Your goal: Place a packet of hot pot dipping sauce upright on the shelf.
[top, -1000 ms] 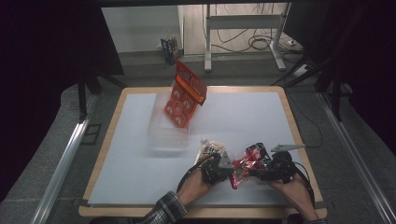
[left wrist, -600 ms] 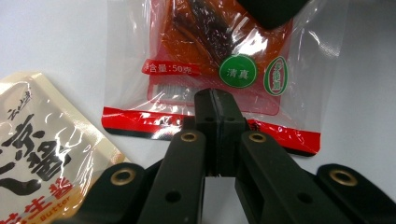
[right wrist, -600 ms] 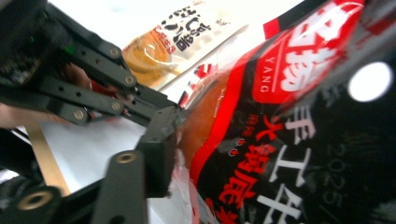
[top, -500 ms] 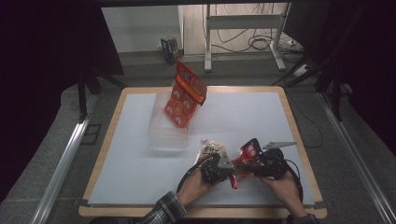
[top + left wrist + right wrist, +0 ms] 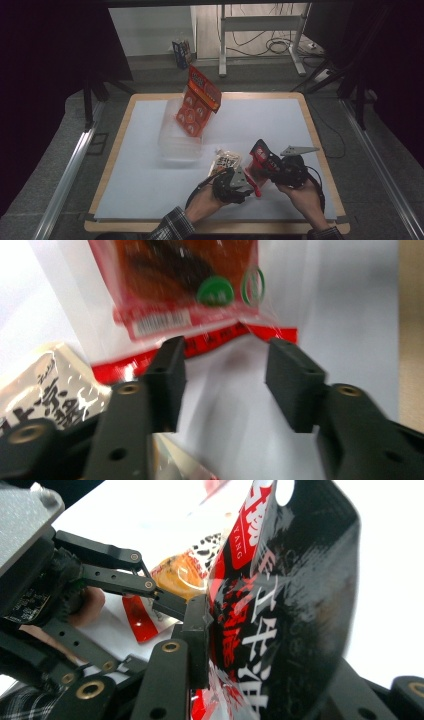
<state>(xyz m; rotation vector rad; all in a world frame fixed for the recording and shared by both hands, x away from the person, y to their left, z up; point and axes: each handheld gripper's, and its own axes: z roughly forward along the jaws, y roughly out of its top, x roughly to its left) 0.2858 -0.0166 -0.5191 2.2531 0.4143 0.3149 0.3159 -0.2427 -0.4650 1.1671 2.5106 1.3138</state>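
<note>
My right gripper is shut on a red and black snack packet. It holds the packet tilted up above the white table top, and its jaws have just been closing on it. My left gripper sits close to the left of it. Its jaws have just been opening and now stand open, with the packet's red bottom edge just beyond the tips and not pressed. A pale packet with black writing lies beside the left gripper.
A clear plastic container stands mid-table with an orange packet leaning up out of it. The white mat lies on a wooden-edged table. Dark floor, a stand and cables lie beyond the far edge.
The left gripper's jaws have come apart and let go of the red and black packet. The right gripper has lifted the packet a little and tilted it up.
</note>
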